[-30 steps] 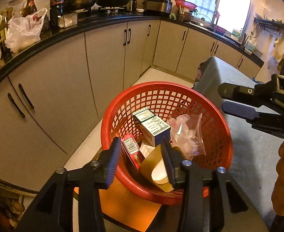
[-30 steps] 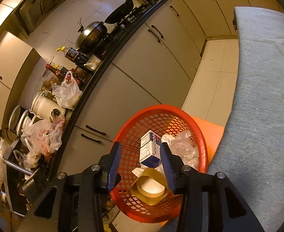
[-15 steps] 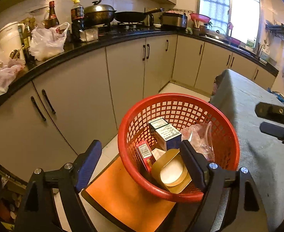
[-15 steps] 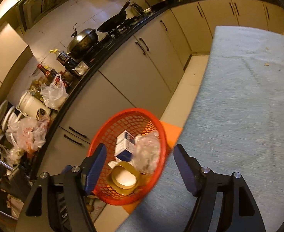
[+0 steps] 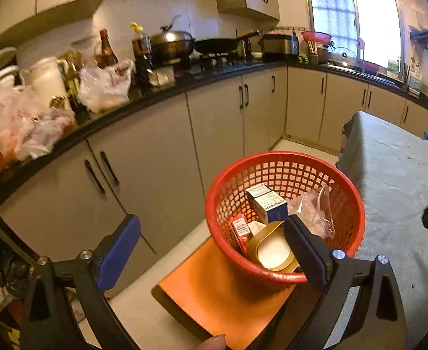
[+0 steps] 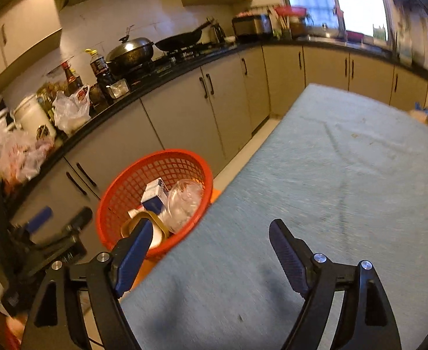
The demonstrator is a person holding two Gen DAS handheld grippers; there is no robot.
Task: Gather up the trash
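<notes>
Opening: both sets of fingers spreading right now, nothing between either pair.
Left gripper (image 5: pixel 211 240): fingers wide, empty; sits in front of the basket, right finger overlapping the near rim in its own view.
Right gripper (image 6: pixel 209 248): fingers wide, empty; over the near edge of the table, left finger in front of the basket rim in its own view.
Basket (image 5: pixel 324 274): red plastic mesh, upright, on an orange seat (image 5: pixel 225 288) just beside the table's left edge.
Trash in basket: white-and-blue box (image 5: pixel 267 205) standing toward the back; small red box (image 5: pixel 240 230) against the left wall; gold-rimmed round lid (image 5: pixel 272 250) at the front, tilted; crumpled clear plastic bag (image 5: pixel 313 213) on the right side.
Table (image 6: pixel 345 175): covered in a grey-blue cloth, a few small specks on it; far right edge blurred, something blue there, cannot tell what.
Counter (image 5: pixel 167 90): black top along the cabinets, carrying plastic bags (image 5: pixel 103 86), bottles, a lidded wok (image 5: pixel 171 43), a frying pan.
Other: a fingertip (image 5: pixel 212 342) shows at the bottom edge of the left view.
</notes>
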